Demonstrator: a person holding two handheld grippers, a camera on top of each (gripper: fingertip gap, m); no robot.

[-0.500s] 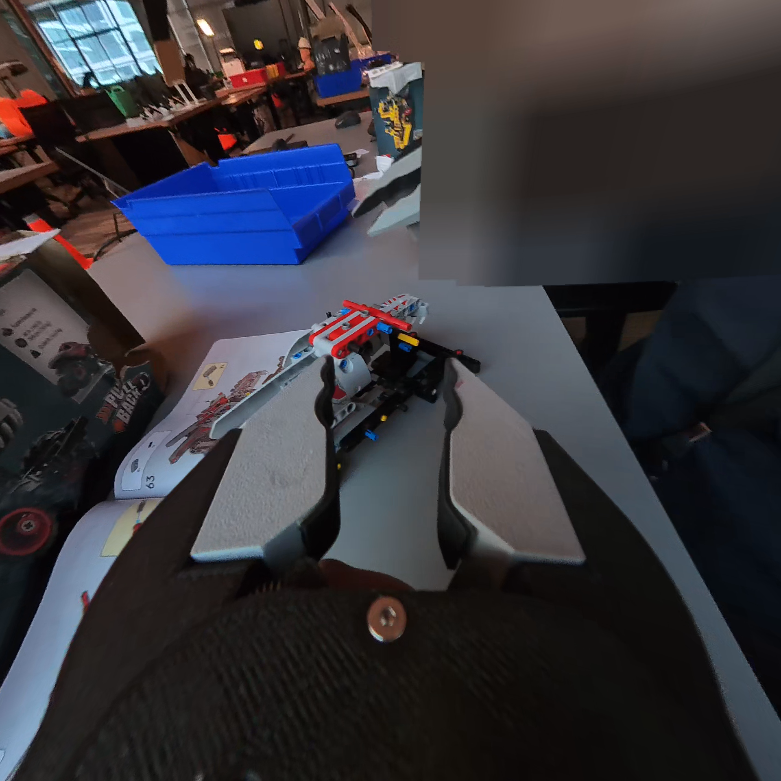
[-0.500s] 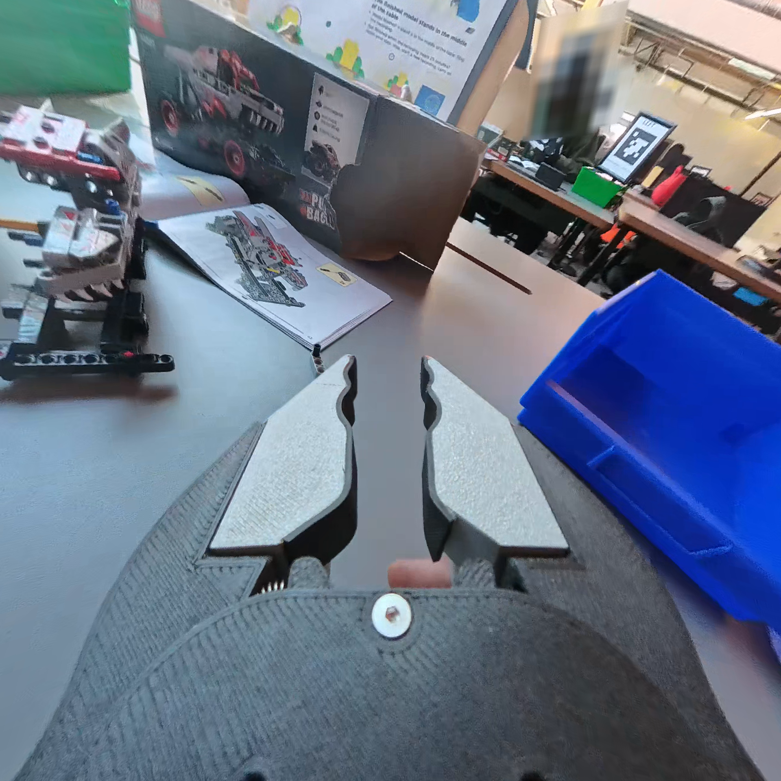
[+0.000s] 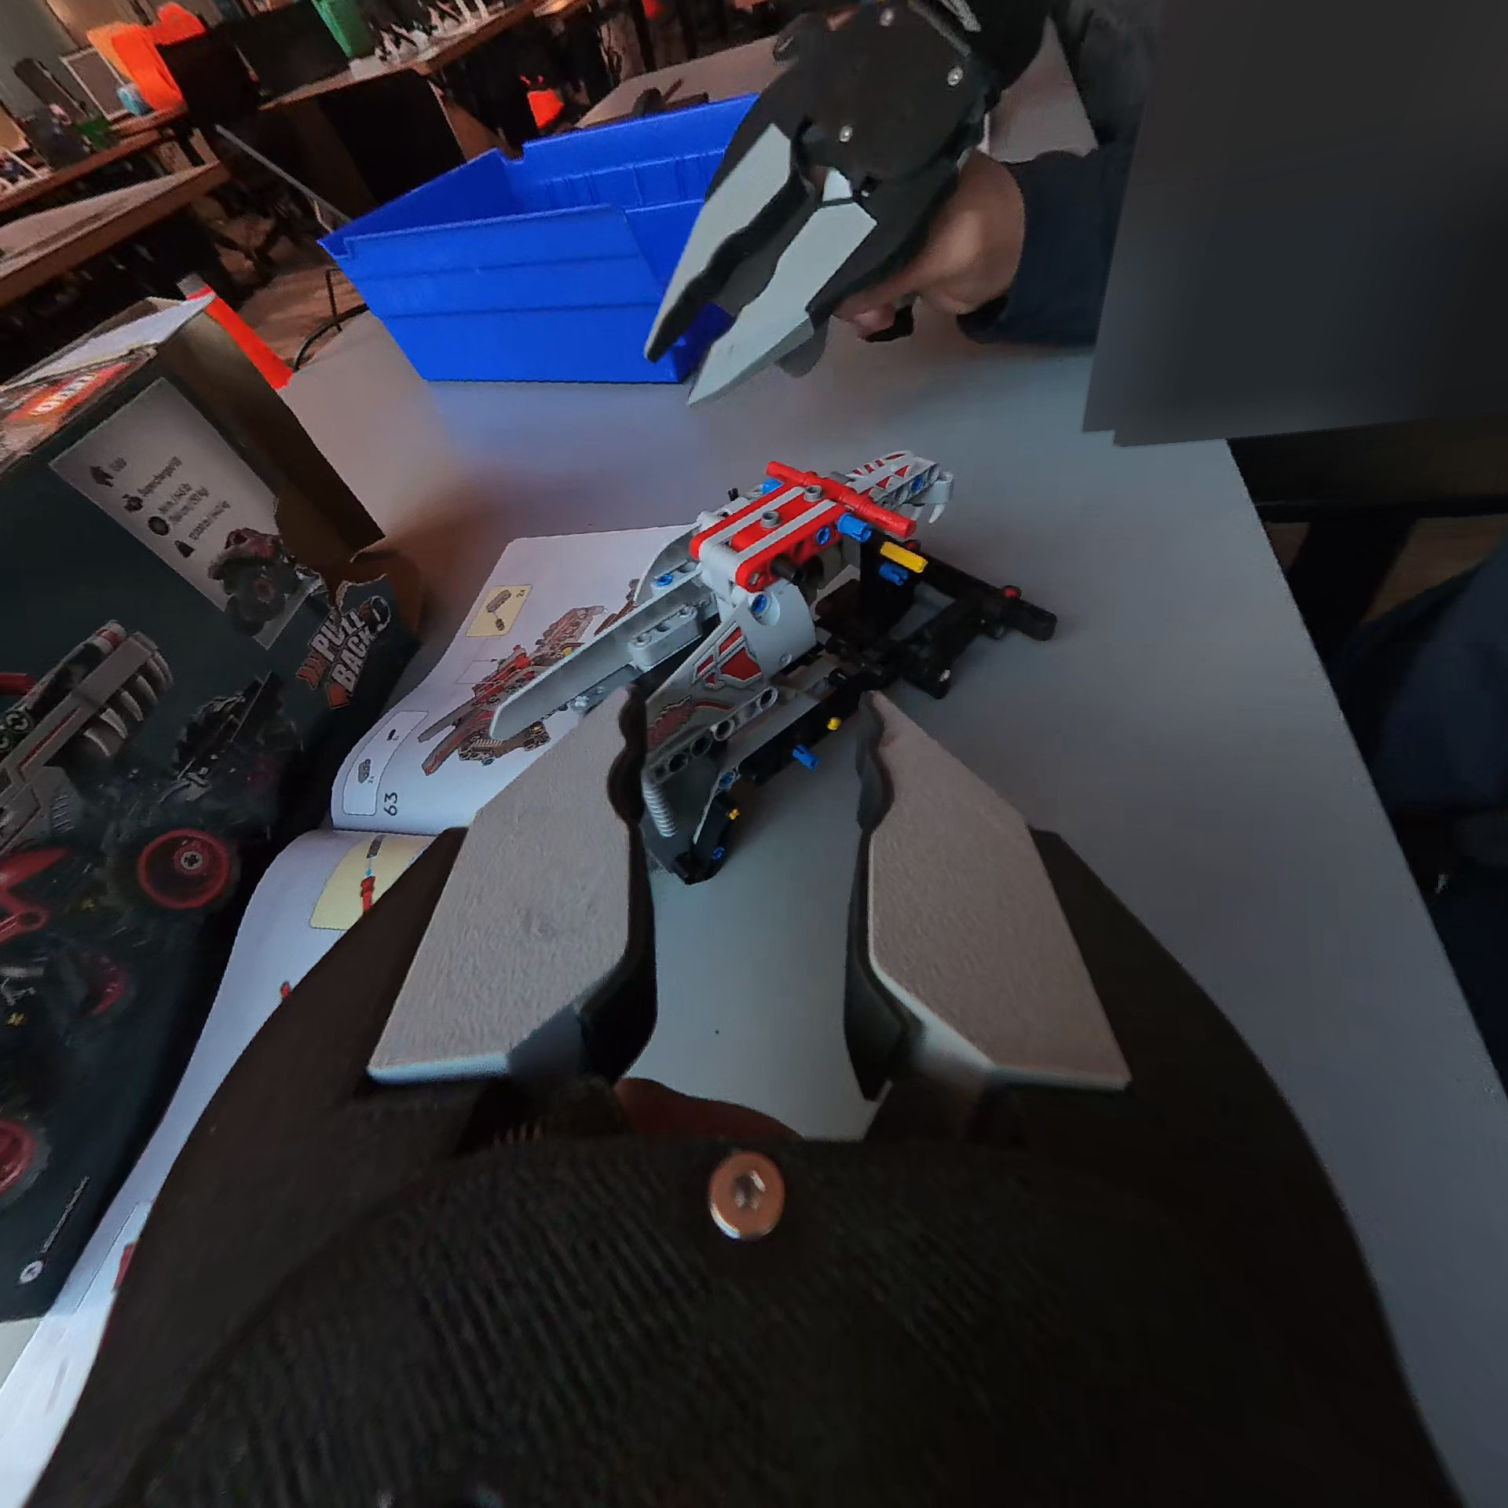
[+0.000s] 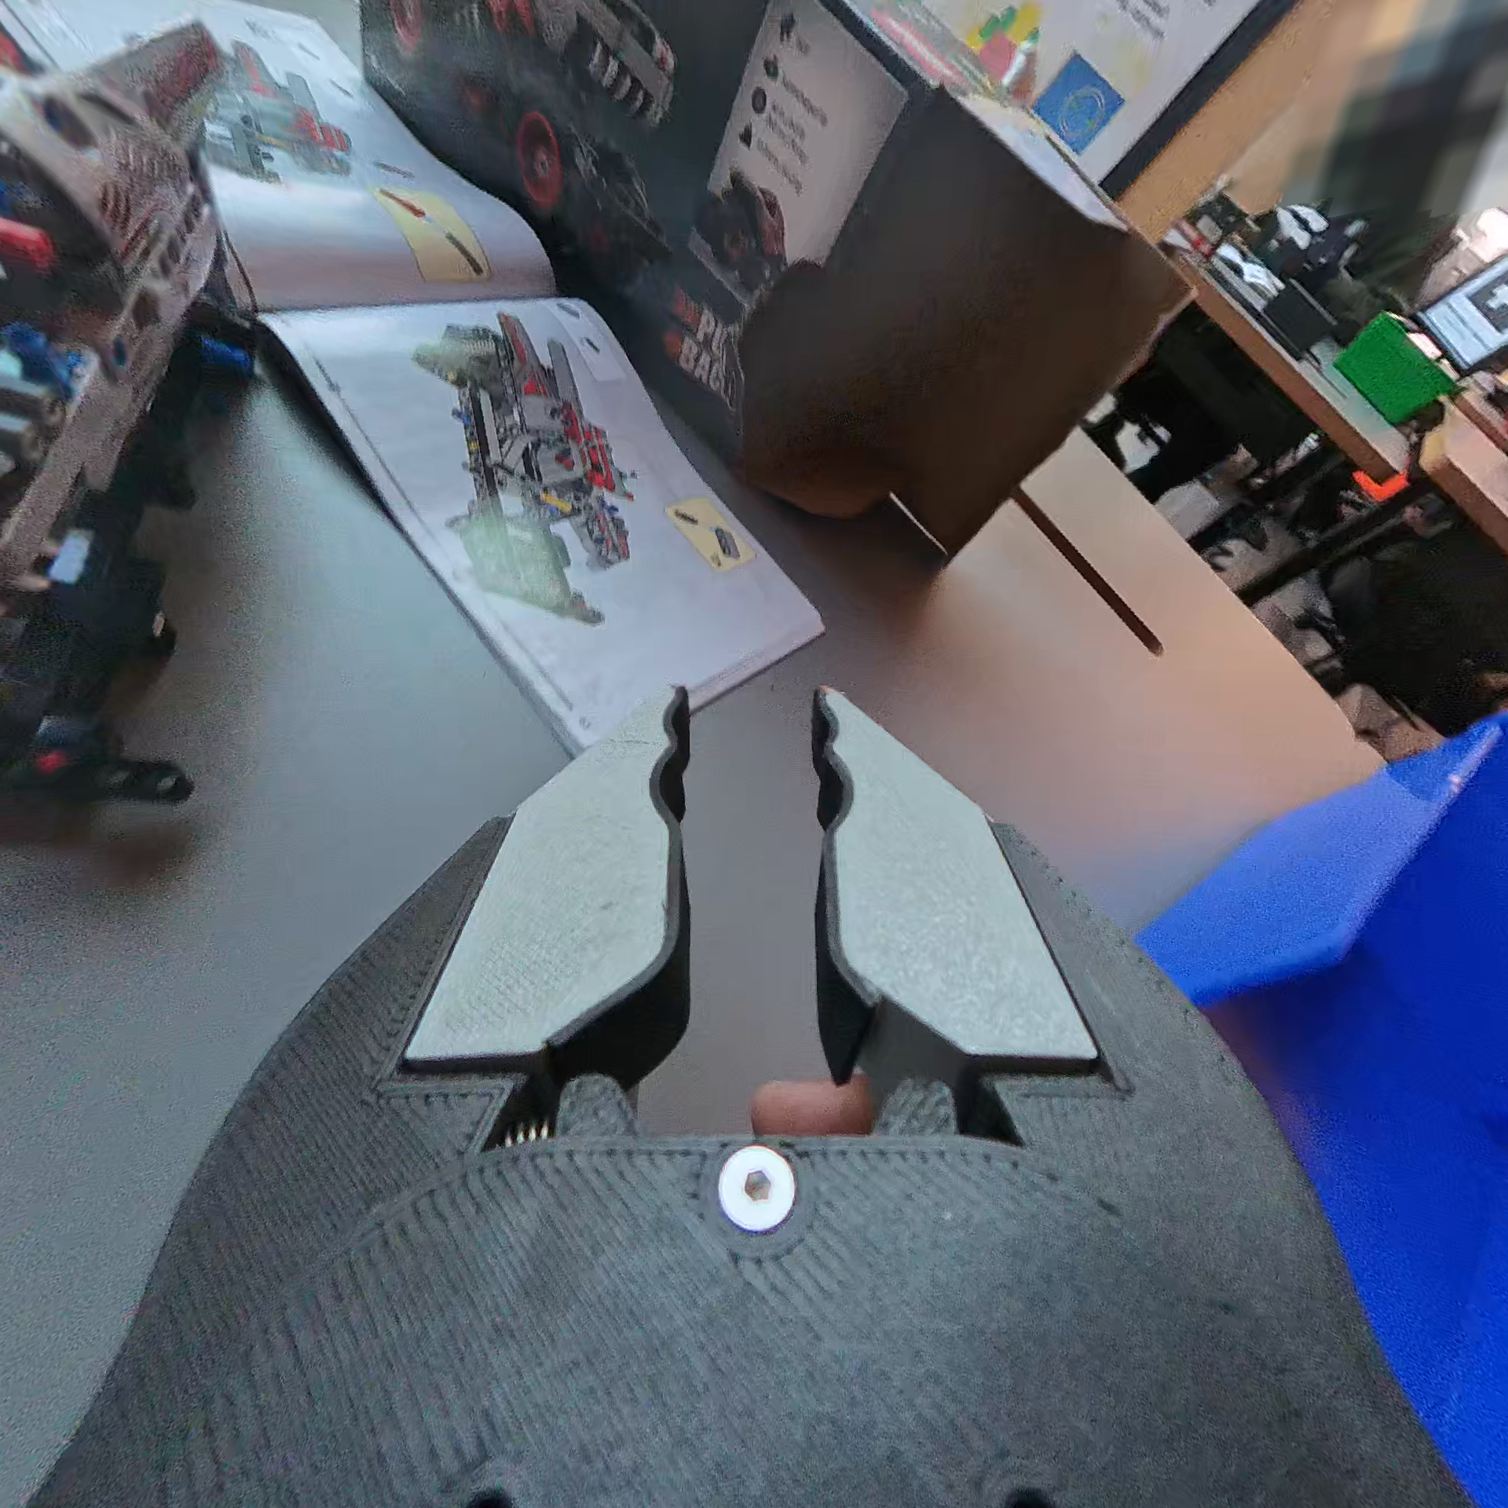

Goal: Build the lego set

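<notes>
A part-built grey, red and black lego model (image 3: 783,620) stands on the grey table (image 3: 1142,800), partly on an open instruction booklet (image 3: 457,718). My left gripper (image 3: 747,726) is open and empty, its fingertips on either side of the model's near end. My right gripper (image 3: 694,359) shows in the left wrist view above the table beyond the model, held by a hand, open and empty. In the right wrist view my right gripper (image 4: 751,702) points at the booklet's corner (image 4: 571,522); the blurred model (image 4: 90,343) is at the left edge.
A blue plastic bin (image 3: 538,245) sits on the far side of the table; it also shows in the right wrist view (image 4: 1371,979) close on the right. The set's dark box (image 3: 163,653) stands left of the booklet. Desks and chairs stand beyond. My hands' fingertips stand some 20 centimetres from each other.
My left gripper has moved closer to the model. My right gripper has come into the left wrist view above the table and now sits nearer the booklet, opened a little wider.
</notes>
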